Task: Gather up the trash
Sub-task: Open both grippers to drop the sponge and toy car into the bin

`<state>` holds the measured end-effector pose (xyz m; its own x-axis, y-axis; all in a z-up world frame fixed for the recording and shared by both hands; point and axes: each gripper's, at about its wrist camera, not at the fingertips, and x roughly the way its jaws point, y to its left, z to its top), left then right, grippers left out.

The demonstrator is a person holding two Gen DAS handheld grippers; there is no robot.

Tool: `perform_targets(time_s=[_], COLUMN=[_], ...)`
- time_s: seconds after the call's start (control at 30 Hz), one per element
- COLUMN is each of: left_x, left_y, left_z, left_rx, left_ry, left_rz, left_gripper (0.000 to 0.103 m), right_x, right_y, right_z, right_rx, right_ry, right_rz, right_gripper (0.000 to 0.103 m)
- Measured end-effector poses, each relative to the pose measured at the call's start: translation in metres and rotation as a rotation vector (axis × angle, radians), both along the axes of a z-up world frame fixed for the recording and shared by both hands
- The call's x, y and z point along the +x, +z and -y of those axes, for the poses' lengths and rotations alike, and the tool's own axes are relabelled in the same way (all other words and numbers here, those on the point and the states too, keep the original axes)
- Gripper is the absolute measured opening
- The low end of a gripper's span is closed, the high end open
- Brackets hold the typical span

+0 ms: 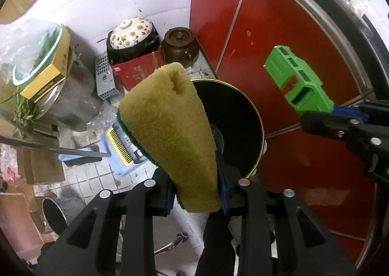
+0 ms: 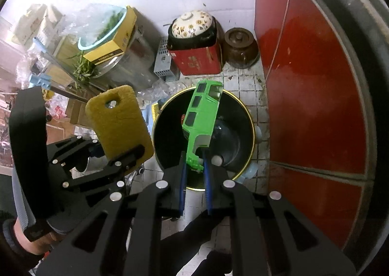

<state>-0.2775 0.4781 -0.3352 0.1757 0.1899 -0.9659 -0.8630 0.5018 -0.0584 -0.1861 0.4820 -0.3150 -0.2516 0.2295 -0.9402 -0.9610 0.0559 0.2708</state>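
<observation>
Your left claw (image 1: 197,197) pinches the soft, light sponge (image 1: 167,130) low; right claw (image 2: 194,174) nips the stiff car (image 2: 201,115) tail, bin (image 2: 233,110) beneath.

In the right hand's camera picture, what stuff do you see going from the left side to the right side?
Yellow box → yellow sponge in the left gripper → flowery pot lid → green toy car over the black bin → brown jar → red cabinet.
</observation>
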Motion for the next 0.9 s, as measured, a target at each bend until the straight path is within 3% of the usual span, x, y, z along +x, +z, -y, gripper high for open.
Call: perform_targets(time_s=[0.07,0.1,0.13,0.2,0.33,0.53,0.7,0.9], left_x=[0.003,0.002,0.002,0.0,-0.003,-0.006,-0.001,0.042], left_y=[-0.01,-0.014,-0.018,-0.02,-0.02,0.003,0.052,0.137], left_z=[-0.006,-0.009,-0.012,-0.014,-0.016,-0.01,0.011,0.065], left_rx=[-0.012,-0.017,-0.024,-0.016,-0.001,0.029,0.096,0.181], left_ry=[-0.006,-0.004,0.0,0.007,0.007,-0.022,-0.094,-0.262], left_rz=[-0.002,-0.004,-0.005,0.001,0.0,0.006,0.009,0.026], left_gripper=[0.031,0.045,0.052,0.063,0.072,0.076,0.08,0.084], right_x=[0.0,0.001,0.001,0.006,0.011,0.019,0.042,0.095], right_y=[-0.009,-0.014,-0.017,-0.014,-0.013,0.019,0.084,0.18], right_z=[-0.008,-0.012,-0.014,-0.012,-0.009,0.01,0.055,0.156], right_rx=[-0.006,-0.016,-0.02,0.004,0.006,0.046,0.124,0.264], right_ry=[0.009,0.011,0.007,-0.007,-0.013,-0.033,-0.112,-0.271], right_rz=[0.007,0.001,-0.001,0.004,-0.002,0.013,0.005,0.069], right_gripper=[0.015,0.021,0.045,0.072,0.072,0.075,0.078,0.083])
